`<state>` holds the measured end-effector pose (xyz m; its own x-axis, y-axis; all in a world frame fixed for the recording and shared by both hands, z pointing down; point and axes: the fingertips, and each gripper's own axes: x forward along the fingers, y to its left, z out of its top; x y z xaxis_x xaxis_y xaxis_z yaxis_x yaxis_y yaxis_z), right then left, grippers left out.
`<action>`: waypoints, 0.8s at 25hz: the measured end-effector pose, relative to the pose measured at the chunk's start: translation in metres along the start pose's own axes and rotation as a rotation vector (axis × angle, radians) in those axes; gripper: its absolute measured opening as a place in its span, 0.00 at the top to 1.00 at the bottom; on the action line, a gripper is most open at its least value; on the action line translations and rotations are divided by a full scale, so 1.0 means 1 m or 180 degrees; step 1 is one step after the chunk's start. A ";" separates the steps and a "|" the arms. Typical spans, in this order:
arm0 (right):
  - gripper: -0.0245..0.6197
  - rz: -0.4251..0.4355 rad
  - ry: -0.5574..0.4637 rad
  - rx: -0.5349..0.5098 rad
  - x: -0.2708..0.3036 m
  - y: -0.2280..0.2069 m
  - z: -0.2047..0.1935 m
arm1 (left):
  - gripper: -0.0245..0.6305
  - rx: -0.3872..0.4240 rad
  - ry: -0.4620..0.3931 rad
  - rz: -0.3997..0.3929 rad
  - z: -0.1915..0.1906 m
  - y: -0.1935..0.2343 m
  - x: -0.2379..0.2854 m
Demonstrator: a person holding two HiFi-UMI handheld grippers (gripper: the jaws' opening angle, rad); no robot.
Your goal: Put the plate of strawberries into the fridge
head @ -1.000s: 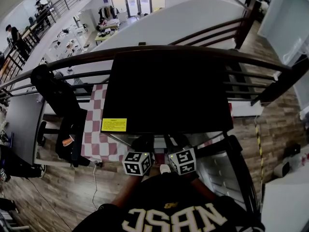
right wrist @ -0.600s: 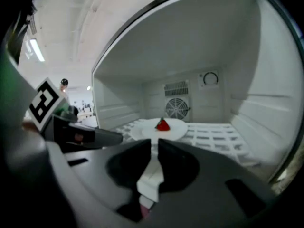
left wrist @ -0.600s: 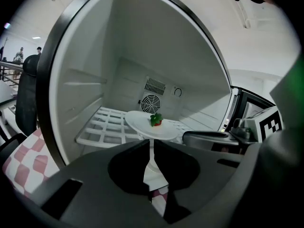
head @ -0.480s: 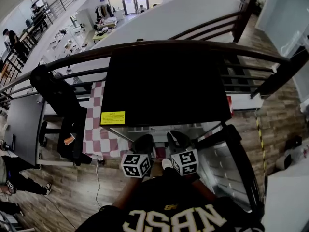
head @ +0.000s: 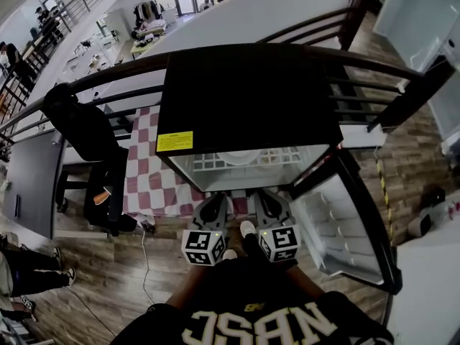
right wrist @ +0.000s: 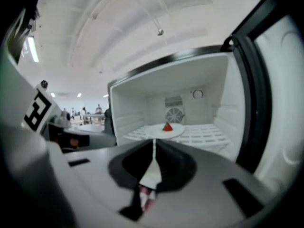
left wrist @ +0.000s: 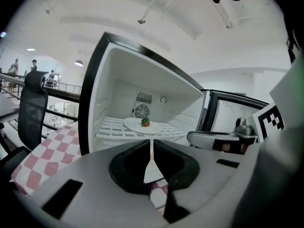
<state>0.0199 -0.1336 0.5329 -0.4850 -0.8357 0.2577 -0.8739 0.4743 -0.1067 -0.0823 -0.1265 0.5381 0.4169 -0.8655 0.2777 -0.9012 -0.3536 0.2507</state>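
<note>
White round plate [left wrist: 141,126] with red strawberries [left wrist: 145,122] sits on white wire shelf [left wrist: 113,127] inside open black fridge [head: 248,99]. Left gripper [head: 213,208] and right gripper [head: 267,205] held side by side, low at torso, aimed into fridge. Left jaws together, empty; right jaws closing on nothing.

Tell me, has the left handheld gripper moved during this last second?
Yes. The grey left gripper has pulled back towards the person, out from under the black fridge top.
</note>
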 end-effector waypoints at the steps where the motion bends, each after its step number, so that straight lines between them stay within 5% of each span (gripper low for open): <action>1: 0.92 -0.0043 -0.0069 0.0014 -0.007 0.002 0.005 | 0.90 0.0069 -0.0055 -0.0006 0.004 -0.002 -0.007; 6: 0.93 -0.0146 -0.0229 -0.0039 -0.036 0.026 0.019 | 0.93 0.0267 -0.0287 -0.0072 0.023 -0.014 -0.044; 20: 0.93 -0.0325 -0.0436 -0.0157 -0.083 0.061 0.029 | 0.93 0.0210 -0.0516 -0.0389 0.030 -0.029 -0.094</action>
<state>0.0060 -0.0436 0.4770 -0.3967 -0.9085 0.1311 -0.9178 0.3952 -0.0387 -0.0990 -0.0455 0.4771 0.5037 -0.8586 0.0948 -0.8532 -0.4773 0.2105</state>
